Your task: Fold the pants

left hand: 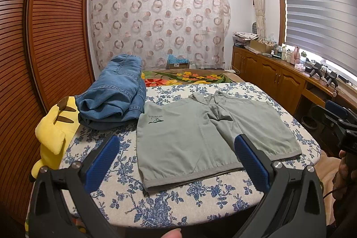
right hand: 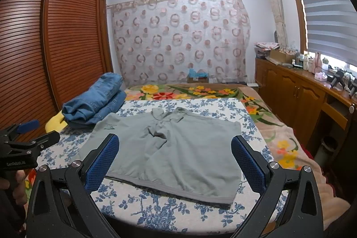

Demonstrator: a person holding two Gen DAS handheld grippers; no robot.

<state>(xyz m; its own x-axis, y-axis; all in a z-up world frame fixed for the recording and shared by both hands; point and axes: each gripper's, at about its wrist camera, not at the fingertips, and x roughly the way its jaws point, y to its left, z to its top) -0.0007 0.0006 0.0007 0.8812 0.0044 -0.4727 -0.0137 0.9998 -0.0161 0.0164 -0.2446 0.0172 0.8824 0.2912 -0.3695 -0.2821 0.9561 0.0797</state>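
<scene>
- Lying flat on the floral table [left hand: 200,200]: grey pants [left hand: 200,137], waistband nearest.
- Left claw [left hand: 176,162] wide, empty, above it.
- Right claw [right hand: 175,162] likewise wide.
- Jeans [left hand: 113,95] beside.

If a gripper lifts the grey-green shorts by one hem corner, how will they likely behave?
The grey-green shorts probably hang limp: thin cloth lying flat, crumpled at the crotch. Likely light. Pushed across the floral cloth, they would probably bunch rather than slide whole.

Both claws, left [left hand: 178,155] and right [right hand: 176,155], wide apart.
</scene>
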